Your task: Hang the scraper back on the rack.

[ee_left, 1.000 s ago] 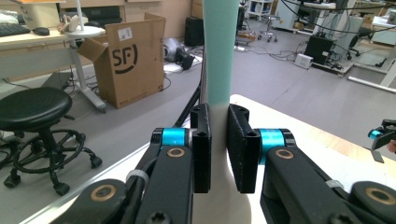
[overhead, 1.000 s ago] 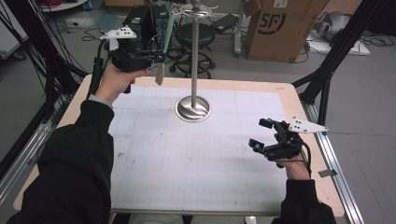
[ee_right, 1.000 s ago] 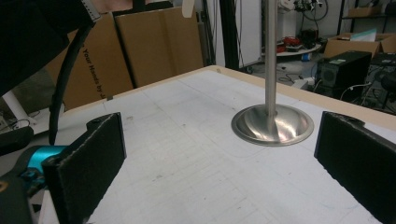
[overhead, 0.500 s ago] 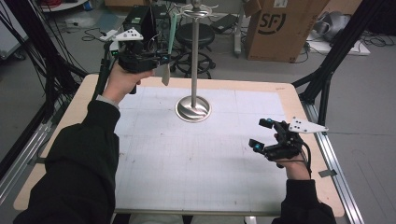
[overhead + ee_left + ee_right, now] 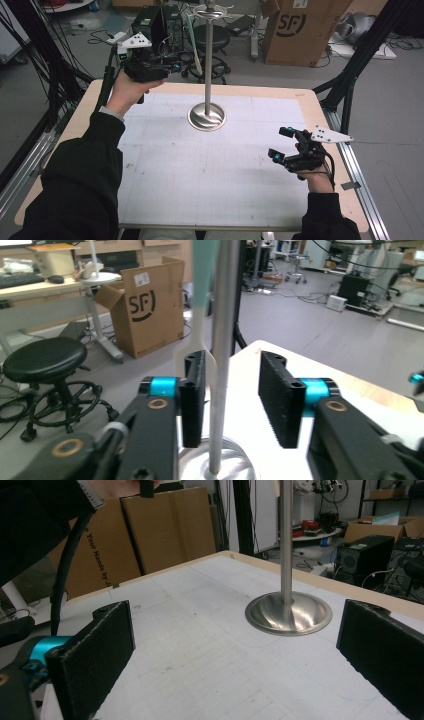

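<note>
A person's left gripper [image 5: 172, 67] is raised at the far left corner of the desk [image 5: 300, 100], level with a slim utensil [image 5: 194, 40] that hangs from the top of a polished metal stand [image 5: 208, 75]. The utensil has a pale green handle and a white, flattened lower end, and in the left gripper view that white end [image 5: 197, 347] lies against the inner face of one ribbed black finger [image 5: 192, 395]. The fingers have just been opening and stand partly apart, no longer pinching it; the stand's pole runs through the gap between them. By the look of it, the utensil has been hung on the stand's hook and is being let go, which is why the hand is held so high.

The right gripper [image 5: 287, 147] rests low near the right edge of the desk, its fingers wide apart and holding nothing, seemingly kept out of the way. Its own view looks across the white gridded mat [image 5: 200, 655] to the stand's round, mirror-bright base [image 5: 288, 612].
</note>
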The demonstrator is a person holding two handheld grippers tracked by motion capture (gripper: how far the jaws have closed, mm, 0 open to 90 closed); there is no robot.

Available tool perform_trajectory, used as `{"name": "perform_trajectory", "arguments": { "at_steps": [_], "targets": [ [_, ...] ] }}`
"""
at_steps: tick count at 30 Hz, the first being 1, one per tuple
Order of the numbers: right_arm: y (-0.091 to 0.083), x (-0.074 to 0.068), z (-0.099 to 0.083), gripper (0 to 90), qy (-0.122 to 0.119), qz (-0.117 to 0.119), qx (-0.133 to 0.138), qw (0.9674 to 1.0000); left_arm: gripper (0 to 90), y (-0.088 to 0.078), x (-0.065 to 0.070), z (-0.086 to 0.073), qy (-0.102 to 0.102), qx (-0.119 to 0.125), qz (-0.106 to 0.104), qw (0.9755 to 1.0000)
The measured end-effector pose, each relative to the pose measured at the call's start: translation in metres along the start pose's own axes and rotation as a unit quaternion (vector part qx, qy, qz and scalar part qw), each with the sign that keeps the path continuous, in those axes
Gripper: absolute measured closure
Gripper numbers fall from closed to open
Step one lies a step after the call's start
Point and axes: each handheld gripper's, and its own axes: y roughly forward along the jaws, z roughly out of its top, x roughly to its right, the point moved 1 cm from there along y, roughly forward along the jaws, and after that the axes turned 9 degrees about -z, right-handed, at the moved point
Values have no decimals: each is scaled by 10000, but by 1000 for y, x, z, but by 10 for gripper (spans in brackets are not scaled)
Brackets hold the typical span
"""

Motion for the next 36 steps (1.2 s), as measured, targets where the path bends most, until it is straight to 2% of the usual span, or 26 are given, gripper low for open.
{"name": "perform_trajectory", "arguments": {
  "at_steps": [2,5,7,9,10,12,15,17,19,21,25,29,36],
  "targets": [
    [0,0,0,9,-1,14,-3,10000,554,-2,4,-6,52,-26,-90,9999],
    [1,1,0,9,16,17,-2,10000,450,-5,10,-17,292,-16,-205,9994],
    [3,1,-1,9,9,28,-17,10000,341,-6,13,-26,329,3,-360,9988],
    [4,1,-1,9,-3,29,-38,10000,269,-7,16,-35,324,-100,-472,9983],
    [4,1,-1,9,15,29,-47,10000,222,-7,18,-40,405,-159,-527,9977],
    [4,1,-1,9,11,52,-45,10000,168,-7,23,-51,630,-292,-560,9960],
    [4,3,-1,9,27,55,-48,10000,139,-7,28,-64,715,-353,-640,9948],
    [4,3,-1,9,31,51,-27,10000,98,-7,30,-70,566,-215,-715,9956],
    [3,3,-1,9,17,63,-35,10000,44,-6,30,-77,256,64,-689,9973],
    [3,2,-1,9,11,70,-40,10000,16,-4,29,-87,110,148,-655,9977],
    [2,1,-1,9,-11,51,-24,10000,16,-4,30,-106,38,112,-604,9981],
    [0,0,0,9,-40,26,-31,10000,16,-14,31,-124,-62,158,-532,9984],
    [0,0,-2,9,-42,-33,-84,10000,17,-43,33,-147,46,214,-248,9995]
  ]
}}
